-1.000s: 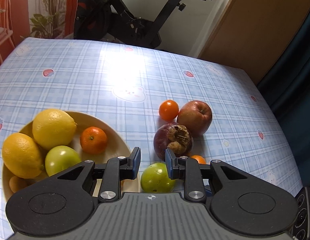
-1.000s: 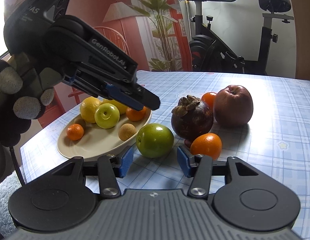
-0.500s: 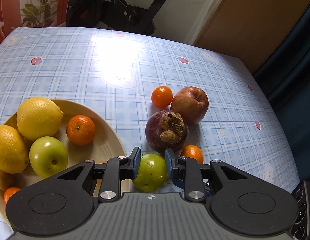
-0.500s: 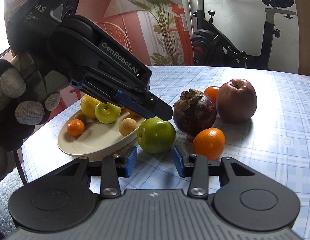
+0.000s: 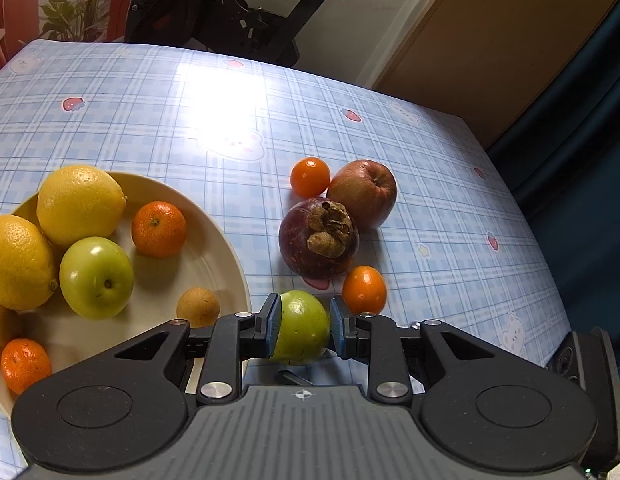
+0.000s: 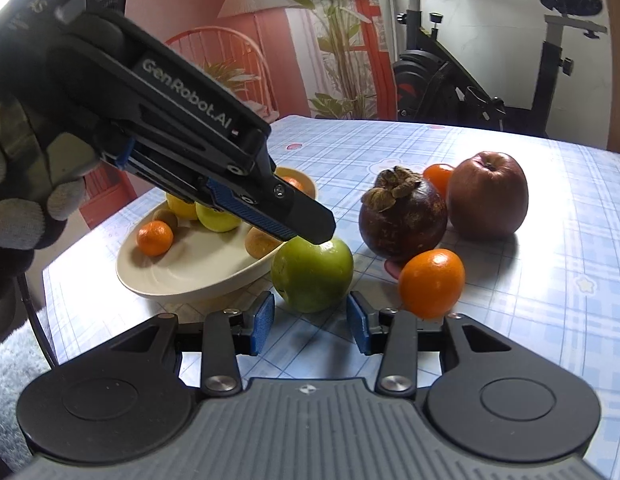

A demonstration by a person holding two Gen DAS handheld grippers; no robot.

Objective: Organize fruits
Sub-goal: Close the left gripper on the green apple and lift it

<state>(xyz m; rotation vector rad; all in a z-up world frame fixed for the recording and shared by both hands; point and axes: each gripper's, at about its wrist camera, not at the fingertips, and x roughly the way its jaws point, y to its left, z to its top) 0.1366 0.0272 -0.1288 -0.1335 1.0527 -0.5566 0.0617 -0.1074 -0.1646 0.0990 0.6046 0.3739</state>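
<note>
Left gripper: we have it clamped on the green apple, one blue pad pressed to each side of the fruit, nose tipped steeply down.
Green apple: it sits on the table at the near edge, touching or all but touching the plate's right rim.
Right gripper: jaws are opening, nothing between the pads; in its own view the apple lies just ahead of the tips, not inside them.
Key relation: we read the plate as directly left of the held apple, so the carry is a short lift and a sideways shift over the rim. The left hand owns this one.
Landing spot: bare plate floor shows near the small brown fruit, in front of the mandarin.
Plate contents: two lemons, a second green apple and another mandarin already in.
Further back: small orange just right of the gripper, then the mangosteen, then the red apple with a small orange fruit beside it, all loose toward the table's middle.
Risk: we judge the round apple could roll once let go.
</note>
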